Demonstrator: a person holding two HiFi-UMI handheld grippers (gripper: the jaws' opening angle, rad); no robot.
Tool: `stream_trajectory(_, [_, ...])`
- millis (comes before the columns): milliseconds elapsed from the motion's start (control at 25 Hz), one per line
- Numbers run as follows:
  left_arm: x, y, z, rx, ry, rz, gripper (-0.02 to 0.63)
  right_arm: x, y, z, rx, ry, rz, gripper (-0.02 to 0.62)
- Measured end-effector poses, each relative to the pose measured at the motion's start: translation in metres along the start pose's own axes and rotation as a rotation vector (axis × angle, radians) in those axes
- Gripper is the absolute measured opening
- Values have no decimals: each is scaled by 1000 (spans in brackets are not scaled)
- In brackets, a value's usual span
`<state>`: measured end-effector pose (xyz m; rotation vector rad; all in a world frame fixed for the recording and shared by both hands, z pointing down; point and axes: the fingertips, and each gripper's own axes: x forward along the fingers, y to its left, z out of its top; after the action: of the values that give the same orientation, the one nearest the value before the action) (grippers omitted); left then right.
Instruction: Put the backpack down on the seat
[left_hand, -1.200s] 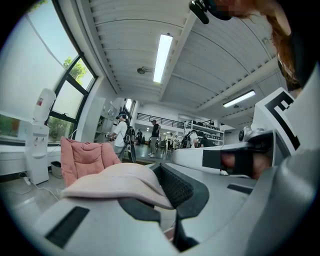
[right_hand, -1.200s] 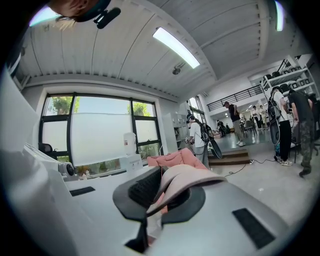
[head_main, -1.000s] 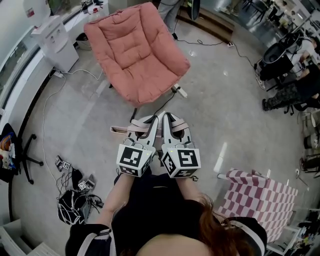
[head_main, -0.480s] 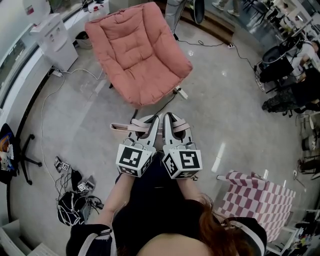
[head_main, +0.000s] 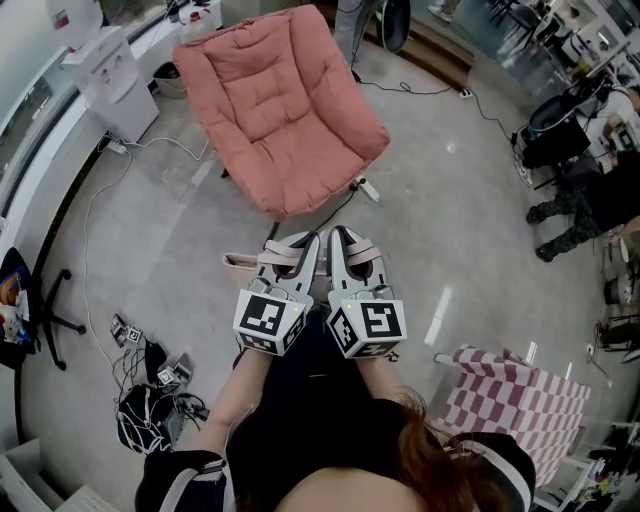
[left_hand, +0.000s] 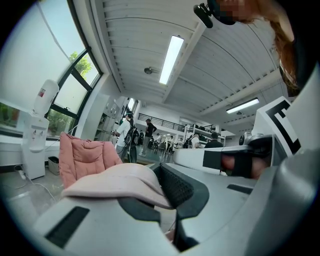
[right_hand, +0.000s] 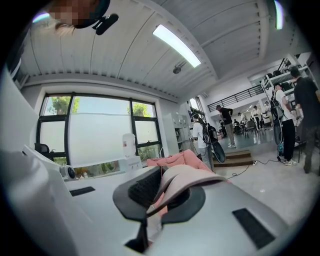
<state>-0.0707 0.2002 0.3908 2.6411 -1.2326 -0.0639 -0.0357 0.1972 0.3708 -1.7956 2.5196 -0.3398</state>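
left gripper (head_main: 297, 248) clamped on pink backpack strap (head_main: 283, 256) | right gripper (head_main: 347, 246) clamped on second strap (head_main: 362, 252) | both frame centre | pink seat (head_main: 285, 110) upper centre, apart, only floor (head_main: 200, 230) between | water dispenser (head_main: 112, 85) upper left | cable tangle (head_main: 148, 405) lower left

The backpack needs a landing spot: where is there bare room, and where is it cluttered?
The pink chair's cushion is bare all over. Open floor lies between the chair and the checkered cloth. Crowded: tangled cables and gear at the head view's lower left, the water dispenser beside the chair.
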Motion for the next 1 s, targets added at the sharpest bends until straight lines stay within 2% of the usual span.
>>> stream_trajectory(520, [46, 16, 9, 9, -8, 4, 20, 38, -31, 11, 36, -7, 9, 32])
stream_trajectory(1000, [131, 18, -1, -17, 37, -54, 20, 79, -102, 19, 54, 5, -55, 32])
